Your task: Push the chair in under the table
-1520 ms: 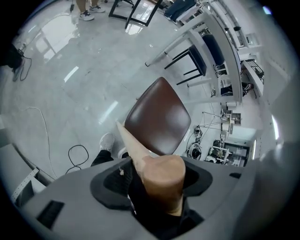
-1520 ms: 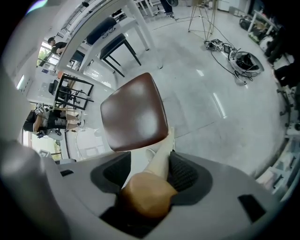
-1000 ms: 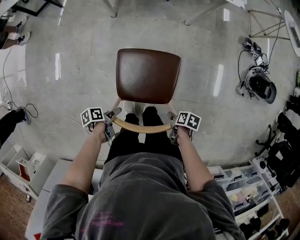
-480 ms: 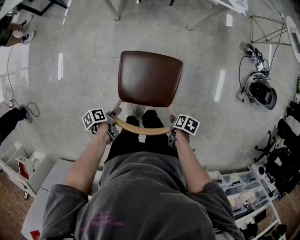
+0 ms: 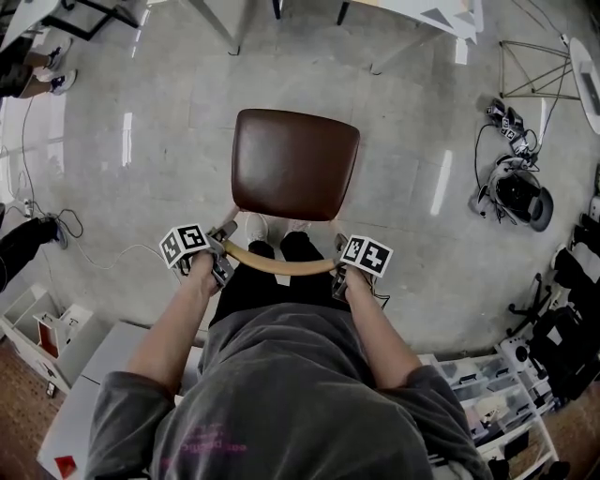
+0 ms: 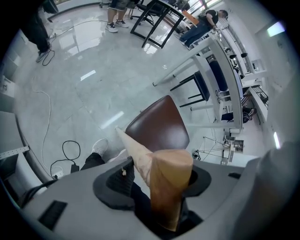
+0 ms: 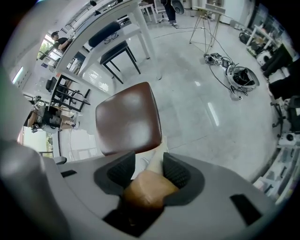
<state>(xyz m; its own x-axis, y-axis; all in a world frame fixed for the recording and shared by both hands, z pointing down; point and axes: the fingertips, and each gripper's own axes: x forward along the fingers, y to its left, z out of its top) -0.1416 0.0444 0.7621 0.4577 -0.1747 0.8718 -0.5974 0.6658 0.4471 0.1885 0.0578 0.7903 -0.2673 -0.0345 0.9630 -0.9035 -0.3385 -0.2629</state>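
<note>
Standing close behind the chair (image 5: 292, 192), a person in a grey top and black trousers (image 5: 267, 286) has a gripper in each hand. The left gripper (image 5: 223, 246) is clamped on the left end of the curved wooden backrest (image 5: 279, 265). The right gripper (image 5: 341, 258) is clamped on its right end. Both sets of jaws have just been closing, with the wood between them.

In the left gripper view the backrest (image 6: 169, 180) fills the slot of that gripper (image 6: 154, 180). It lies against one pad, while contact at the other pad is hard to make out. In the right gripper view the wood (image 7: 146, 190) sits squeezed between the two dark pads of the right gripper (image 7: 149, 176).

White shoes (image 5: 255, 225) show just beyond the backrest, between it and the brown padded seat (image 5: 298, 150). The chair stands on open grey floor (image 5: 169, 141), its front edge facing the table (image 5: 417, 11), well apart from it.

A thin cable (image 5: 103, 255) trails over the floor to the left. To the right lies a dark helmet-like object (image 5: 516, 178) with more cables. The white table runs along the far edge of the floor, and its legs (image 5: 225, 23) angle down to the floor. The right gripper view shows the table (image 7: 119, 16) with a dark seat (image 7: 112, 49) beneath it.
</note>
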